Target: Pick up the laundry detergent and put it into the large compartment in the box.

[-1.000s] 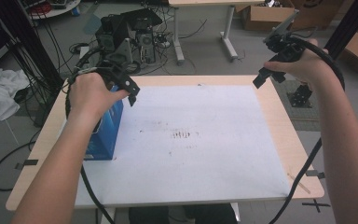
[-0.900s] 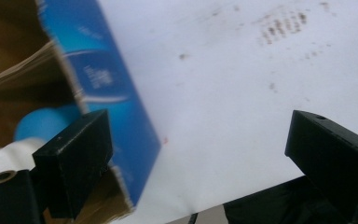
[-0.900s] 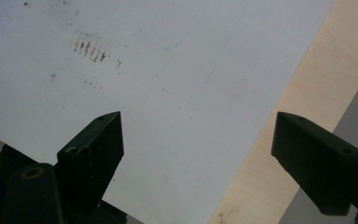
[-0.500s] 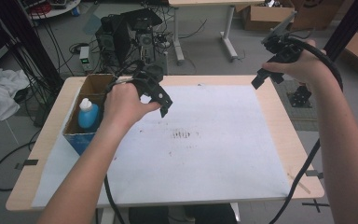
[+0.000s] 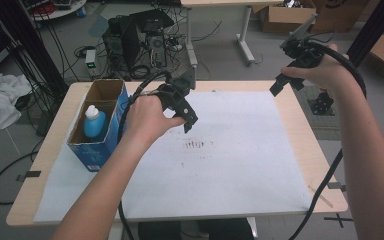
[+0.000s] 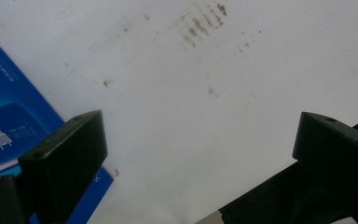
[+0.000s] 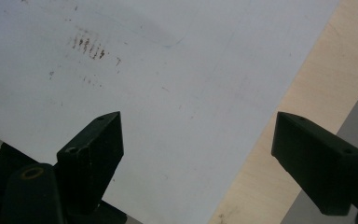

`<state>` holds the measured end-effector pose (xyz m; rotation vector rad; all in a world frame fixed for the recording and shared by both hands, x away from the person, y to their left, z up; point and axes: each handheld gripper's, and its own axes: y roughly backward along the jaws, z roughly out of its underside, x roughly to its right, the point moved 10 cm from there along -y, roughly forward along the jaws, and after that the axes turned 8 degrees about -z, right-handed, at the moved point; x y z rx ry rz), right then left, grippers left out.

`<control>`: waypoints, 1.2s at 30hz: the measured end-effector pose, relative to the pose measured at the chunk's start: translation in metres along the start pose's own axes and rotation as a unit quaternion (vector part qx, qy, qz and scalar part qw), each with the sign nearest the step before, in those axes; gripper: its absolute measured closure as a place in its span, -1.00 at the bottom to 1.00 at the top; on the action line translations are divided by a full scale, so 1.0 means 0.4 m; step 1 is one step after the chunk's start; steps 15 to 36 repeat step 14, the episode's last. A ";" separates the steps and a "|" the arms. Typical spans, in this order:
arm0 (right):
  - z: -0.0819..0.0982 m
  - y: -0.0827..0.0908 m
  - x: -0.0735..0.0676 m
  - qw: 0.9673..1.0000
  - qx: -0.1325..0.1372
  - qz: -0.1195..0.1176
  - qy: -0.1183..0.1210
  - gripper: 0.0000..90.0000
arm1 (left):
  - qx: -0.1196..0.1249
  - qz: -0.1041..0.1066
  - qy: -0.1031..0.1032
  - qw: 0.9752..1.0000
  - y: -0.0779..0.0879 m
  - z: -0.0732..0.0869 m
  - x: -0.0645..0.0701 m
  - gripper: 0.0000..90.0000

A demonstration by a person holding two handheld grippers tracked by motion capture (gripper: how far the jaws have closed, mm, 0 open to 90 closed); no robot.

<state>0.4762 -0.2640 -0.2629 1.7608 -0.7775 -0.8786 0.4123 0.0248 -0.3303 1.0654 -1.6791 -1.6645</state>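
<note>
On the table [image 5: 325,167] there was one white sheet [image 5: 240,165], which covered most of the top. One open blue cardboard box [image 5: 100,131] stood near the left edge, and one blue bottle [image 5: 94,123] with a white cap stood inside it. Two grippers were held over the table, one left gripper [image 5: 186,116] and one right gripper [image 5: 279,86].

Box wall [image 5: 100,150] hides the bottle's [image 5: 94,122] base
</note>
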 end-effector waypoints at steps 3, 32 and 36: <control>0.001 0.001 0.000 1.000 0.000 0.000 -0.001 -0.63 | -0.002 0.001 -0.006 1.000 0.000 0.000 0.003 -0.94; 0.001 -0.003 -0.004 1.000 0.000 -0.002 -0.001 -0.63 | -0.002 0.002 -0.010 1.000 -0.007 0.000 0.006 -0.96; 0.001 -0.003 -0.004 1.000 0.000 -0.002 -0.001 -0.63 | -0.002 0.002 -0.010 1.000 -0.007 0.000 0.006 -0.96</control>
